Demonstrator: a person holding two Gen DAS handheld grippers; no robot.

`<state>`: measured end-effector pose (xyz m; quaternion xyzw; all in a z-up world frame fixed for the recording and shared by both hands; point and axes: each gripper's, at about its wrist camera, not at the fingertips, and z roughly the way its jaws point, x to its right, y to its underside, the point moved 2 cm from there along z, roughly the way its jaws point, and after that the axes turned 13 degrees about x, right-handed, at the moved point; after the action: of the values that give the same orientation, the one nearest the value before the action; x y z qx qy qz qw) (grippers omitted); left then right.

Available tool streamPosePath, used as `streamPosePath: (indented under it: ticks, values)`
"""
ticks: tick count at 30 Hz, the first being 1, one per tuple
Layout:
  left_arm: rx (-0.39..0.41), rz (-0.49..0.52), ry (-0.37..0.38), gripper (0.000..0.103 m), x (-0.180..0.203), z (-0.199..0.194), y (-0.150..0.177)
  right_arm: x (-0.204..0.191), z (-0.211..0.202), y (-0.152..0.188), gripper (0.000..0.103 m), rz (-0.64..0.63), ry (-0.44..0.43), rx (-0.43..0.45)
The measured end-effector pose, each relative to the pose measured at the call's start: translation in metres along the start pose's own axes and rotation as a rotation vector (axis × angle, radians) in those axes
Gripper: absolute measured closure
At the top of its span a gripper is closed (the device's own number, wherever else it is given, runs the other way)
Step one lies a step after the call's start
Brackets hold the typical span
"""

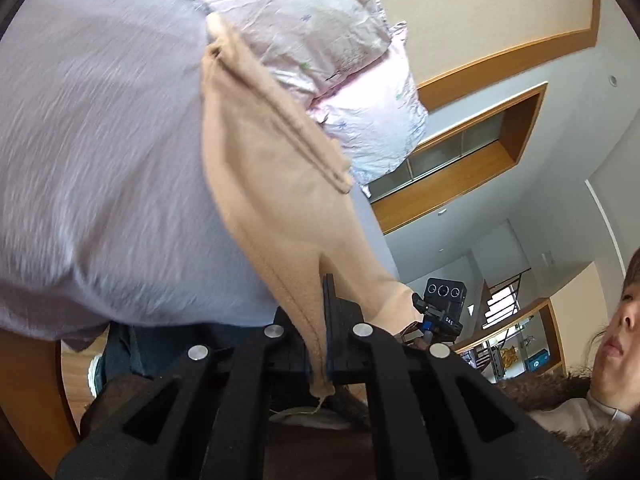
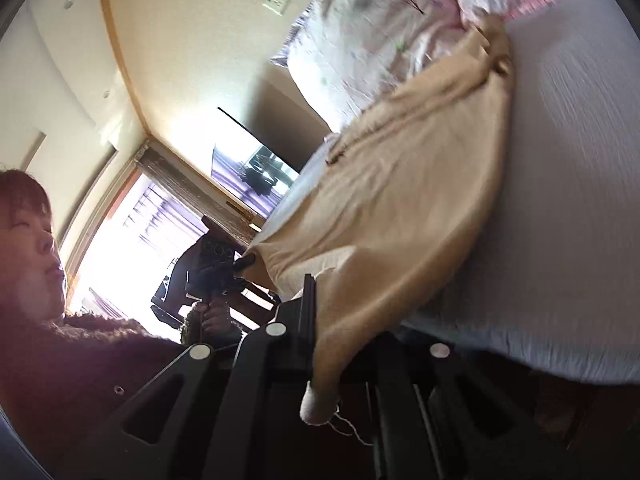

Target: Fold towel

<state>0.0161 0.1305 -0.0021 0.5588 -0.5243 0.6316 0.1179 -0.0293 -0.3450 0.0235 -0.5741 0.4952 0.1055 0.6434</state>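
A tan towel point(image 1: 276, 168) hangs stretched between both grippers, its far end trailing on the bed. In the left wrist view my left gripper point(image 1: 322, 304) is shut on one near corner, and the corner tip with a loose thread pokes out below the jaws. The right gripper point(image 1: 419, 306) holds the other near corner to the right. In the right wrist view my right gripper point(image 2: 315, 312) is shut on its corner of the towel point(image 2: 408, 200); the cloth drapes over one finger and hides it. The left gripper point(image 2: 245, 261) pinches the opposite corner further left.
The bed has a pale lavender sheet point(image 1: 92, 152) point(image 2: 560, 200). Floral pink pillows point(image 1: 320, 40) point(image 2: 368, 40) lie at its head, close to the towel's far end. A person in a fuzzy dark top point(image 2: 80, 360) stands between the grippers. A wooden bed frame point(image 1: 28, 380) edges the mattress.
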Motion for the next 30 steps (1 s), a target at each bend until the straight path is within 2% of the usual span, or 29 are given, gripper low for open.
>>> streamPosePath:
  ticks: [3, 6, 9, 12, 16, 18, 20, 21, 22, 24, 26, 28, 29, 30]
  values:
    - [0.066, 0.058, 0.017, 0.099, 0.021, 0.014, -0.049, -0.019, 0.015, -0.055, 0.098, -0.094, -0.008, 0.072]
    - [0.122, 0.083, -0.004, 0.099, 0.026, 0.049, -0.107, -0.017, 0.033, -0.118, 0.098, -0.135, 0.042, 0.161]
    - [0.162, 0.052, -0.046, 0.099, 0.011, 0.094, -0.164, 0.014, 0.055, -0.177, 0.098, -0.119, 0.135, 0.245]
    - [0.177, 0.033, -0.146, 0.099, -0.025, 0.144, -0.205, 0.069, 0.095, -0.225, 0.098, -0.030, 0.236, 0.273]
    - [0.127, -0.093, -0.277, 0.099, -0.083, 0.194, -0.223, 0.155, 0.144, -0.241, 0.098, 0.081, 0.434, 0.204]
    - [0.113, -0.073, -0.320, 0.099, -0.091, 0.203, -0.223, 0.184, 0.159, -0.243, 0.098, 0.136, 0.507, 0.171]
    - [0.122, -0.091, -0.331, 0.099, -0.096, 0.204, -0.226, 0.204, 0.170, -0.245, 0.096, 0.196, 0.538, 0.150]
    - [0.125, -0.118, -0.332, 0.099, -0.100, 0.205, -0.228, 0.212, 0.174, -0.246, 0.089, 0.233, 0.550, 0.143]
    - [0.128, -0.148, -0.330, 0.099, -0.104, 0.207, -0.230, 0.219, 0.177, -0.247, 0.071, 0.266, 0.564, 0.137]
    - [0.115, -0.172, -0.341, 0.099, -0.107, 0.210, -0.232, 0.224, 0.173, -0.252, 0.044, 0.269, 0.627, 0.183]
    - [0.114, -0.141, -0.345, 0.099, -0.100, 0.211, -0.234, 0.217, 0.162, -0.260, 0.039, 0.228, 0.679, 0.254]
    - [0.145, -0.098, -0.335, 0.099, -0.087, 0.204, -0.237, 0.200, 0.151, -0.262, 0.039, 0.198, 0.658, 0.291]
    - [0.160, -0.075, -0.330, 0.095, -0.080, 0.200, -0.240, 0.188, 0.148, -0.260, 0.039, 0.177, 0.634, 0.291]
    - [0.177, -0.049, -0.334, 0.077, -0.072, 0.195, -0.242, 0.178, 0.147, -0.255, 0.039, 0.153, 0.613, 0.279]
